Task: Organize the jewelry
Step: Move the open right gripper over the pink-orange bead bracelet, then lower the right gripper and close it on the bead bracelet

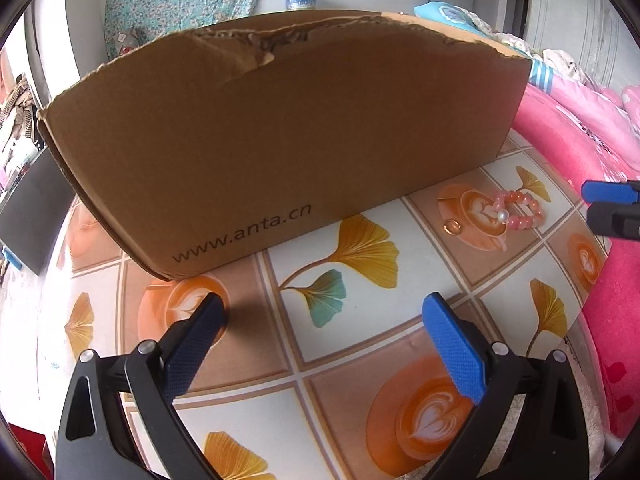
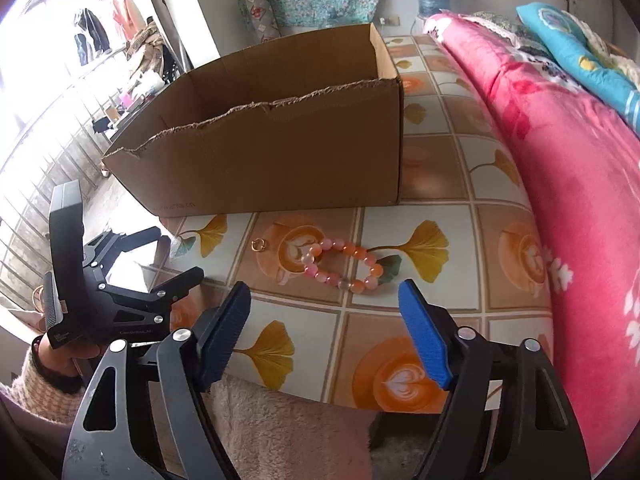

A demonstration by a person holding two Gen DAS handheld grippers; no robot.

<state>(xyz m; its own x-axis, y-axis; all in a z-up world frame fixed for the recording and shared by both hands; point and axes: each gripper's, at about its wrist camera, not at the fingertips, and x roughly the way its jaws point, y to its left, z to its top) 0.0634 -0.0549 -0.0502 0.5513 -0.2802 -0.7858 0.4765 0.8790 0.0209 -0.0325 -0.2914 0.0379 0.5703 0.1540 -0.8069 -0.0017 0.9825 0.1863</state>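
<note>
A pink and orange bead bracelet (image 2: pixel 343 266) lies on the patterned table, just ahead of my open, empty right gripper (image 2: pixel 325 294). It also shows in the left wrist view (image 1: pixel 520 210) at the right. A small gold ring (image 2: pixel 259 245) lies left of the bracelet and shows in the left wrist view (image 1: pixel 452 226) too. An open brown cardboard box (image 2: pixel 280 160) stands behind them; in the left wrist view its wall (image 1: pixel 280 140) fills the front. My left gripper (image 1: pixel 324 306) is open and empty above the table in front of the box.
A pink blanket (image 2: pixel 580 200) lies along the table's right side. The table's near edge (image 2: pixel 320 396) runs just under my right gripper. The right gripper's tips (image 1: pixel 612 208) show at the right edge of the left wrist view. The left gripper body (image 2: pixel 108 292) is at the table's left.
</note>
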